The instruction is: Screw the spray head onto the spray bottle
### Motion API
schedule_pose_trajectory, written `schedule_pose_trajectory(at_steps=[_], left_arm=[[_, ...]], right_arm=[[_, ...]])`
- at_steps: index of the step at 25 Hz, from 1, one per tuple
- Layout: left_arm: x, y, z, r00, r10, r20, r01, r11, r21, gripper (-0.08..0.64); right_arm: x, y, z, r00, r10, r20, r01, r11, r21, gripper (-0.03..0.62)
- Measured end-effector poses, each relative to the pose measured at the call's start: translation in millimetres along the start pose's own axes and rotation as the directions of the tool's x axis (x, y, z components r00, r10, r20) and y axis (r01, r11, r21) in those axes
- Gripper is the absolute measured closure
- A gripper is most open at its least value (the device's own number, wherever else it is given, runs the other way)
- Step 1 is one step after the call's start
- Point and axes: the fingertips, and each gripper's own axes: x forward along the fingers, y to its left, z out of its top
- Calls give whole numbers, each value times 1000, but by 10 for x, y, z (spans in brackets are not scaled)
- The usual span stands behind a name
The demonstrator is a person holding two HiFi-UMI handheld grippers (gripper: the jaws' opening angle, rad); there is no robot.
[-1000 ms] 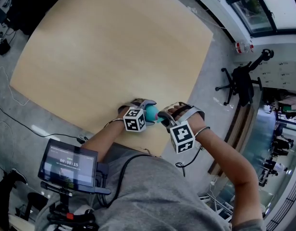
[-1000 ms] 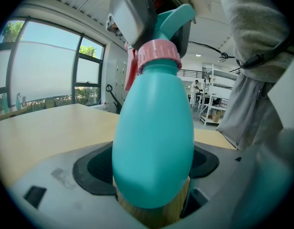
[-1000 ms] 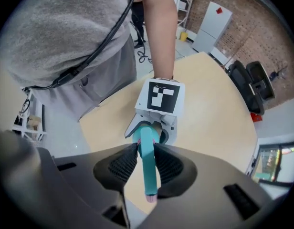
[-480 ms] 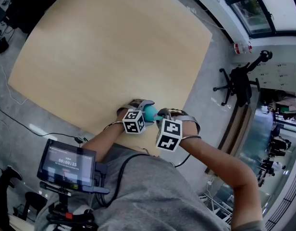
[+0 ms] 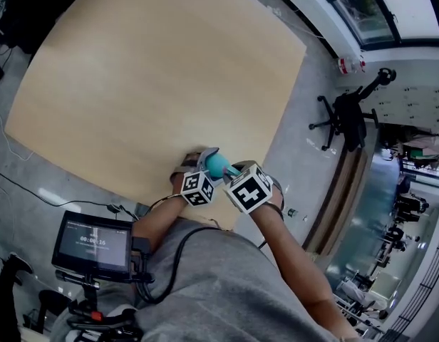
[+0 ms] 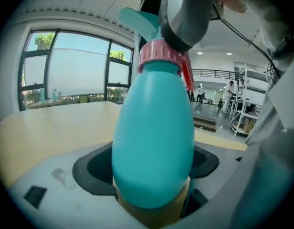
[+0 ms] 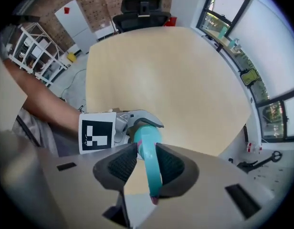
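Spray bottle (image 6: 154, 142), teal, is standing upright in the left gripper (image 6: 152, 173). The jaws are standing wide and clamping its lower body, dark pads pressing both flanks. Whether the base is touching the table can't be told from any view.

Spray head (image 7: 151, 166) is sitting on top of the bottle neck, its pink collar (image 6: 159, 56) meeting the shoulder and the teal trigger sticking out up-left in the left gripper view. How far the thread is seated isn't showing.

Right gripper (image 7: 146, 162) is coming straight down from above and gripping the spray head, which is running lengthwise between the ribbed pads of its part-closed jaws. In the left gripper view its grey body is covering the top of the head.

In the head view the bottle is showing just beyond the two marker cubes (image 5: 198, 189), which are sitting side by side, nearly touching. All this is happening over the near edge of the tan table (image 5: 155, 70), close to the person's grey shirt (image 5: 226, 291).

A small screen (image 5: 91, 242) is glowing at lower left, and an office chair (image 5: 344, 116) is standing well off to the right.
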Motion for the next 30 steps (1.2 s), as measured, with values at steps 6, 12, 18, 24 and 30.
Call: schedule_pose_trajectory(at_steps=[6, 12, 18, 24, 30], left_arm=[[39, -26, 33, 1000, -12, 3, 12, 1000, 4, 153], [63, -61, 44, 999, -35, 0, 35, 999, 14, 153], [53, -107, 39, 995, -102, -5, 102, 994, 41, 153], [12, -216, -48, 973, -232, -22, 233, 968, 95, 153], [0, -201, -88, 963, -267, -29, 269, 957, 110, 153]], right_arm=[[-164, -17, 23, 996, 66, 52, -65, 998, -19, 472], [-489, -56, -43, 993, 106, 43, -97, 981, -168, 462], [-955, -133, 138, 989, 74, 131, 44, 692, -720, 462], [-610, 34, 18, 966, 58, 253, 259, -223, -940, 462], [-392, 141, -184, 982, 117, 150, 187, -442, -877, 462]])
